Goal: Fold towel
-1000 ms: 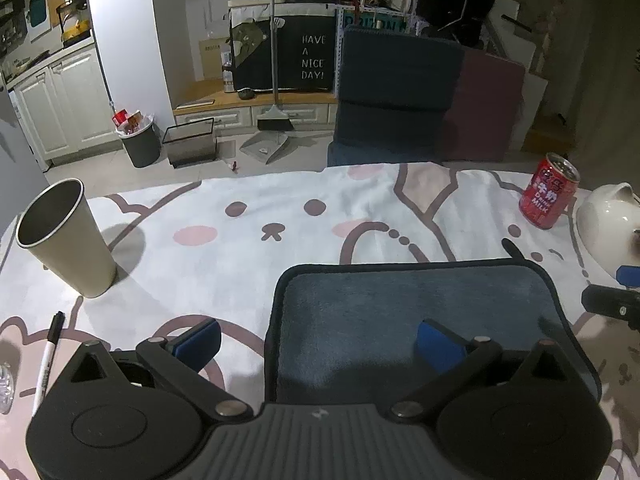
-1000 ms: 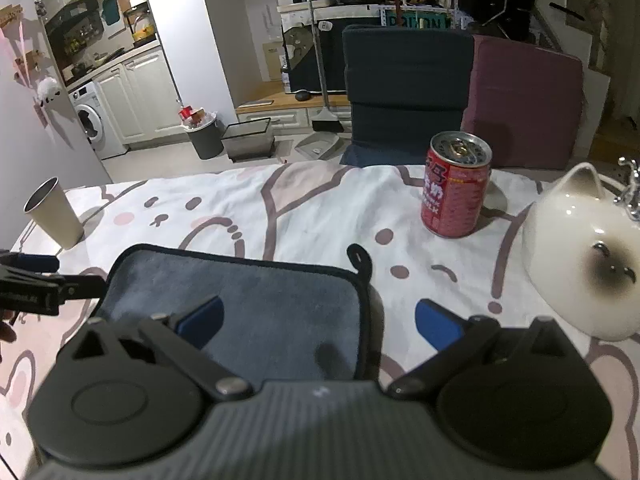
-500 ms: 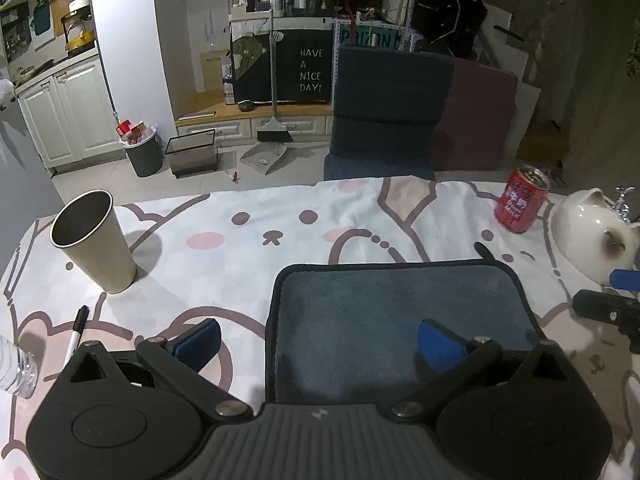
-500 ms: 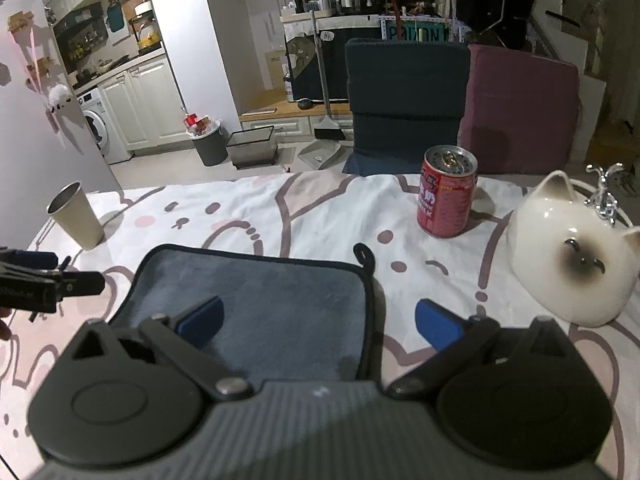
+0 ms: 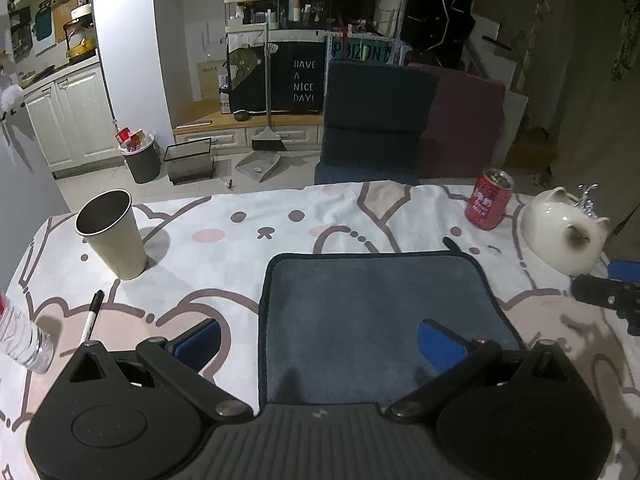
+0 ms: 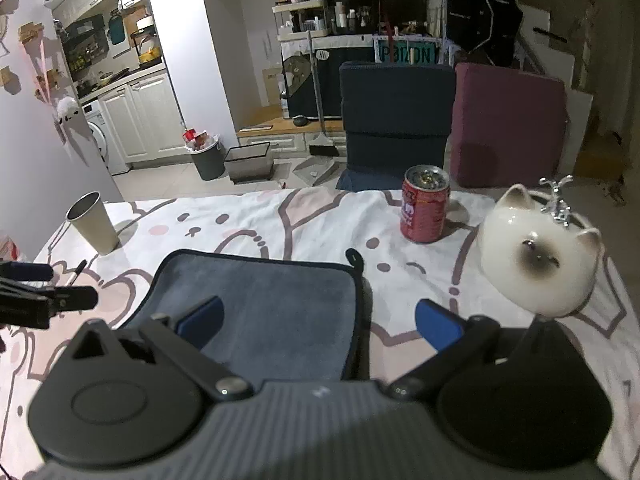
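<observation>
Both claws are wide apart and hold nothing. Left claw (image 5: 318, 340) hangs over the near left corner of the towel (image 5: 372, 316), one finger over the cloth and one over the worktop (image 5: 240, 248). Right claw (image 6: 318, 320) hangs over the near right corner the same way.

A second ago the claws were lower and closer to the towel. Now both have lifted up and pulled back a bit, so more of the worktop shows. The towel has not moved. It looks like a neat, thick block with a little loop (image 6: 354, 258) at its far right corner, so I think a fold has just been laid down and let go. The job may be done, or one more fold may be left. I cannot tell which.

The towel lies flat in the middle of the worktop, close to the near edge.

Now the holders, big to small. The white cat pot (image 6: 538, 260) sits at the right edge; I cannot see inside. The cup (image 5: 112, 234) stands near the far left corner and looks empty. The red can (image 6: 425, 210) stands near the far edge, its top shut. A clear bottle (image 5: 22, 340) peeks in at the left edge, beside a pen (image 5: 91, 318).
</observation>
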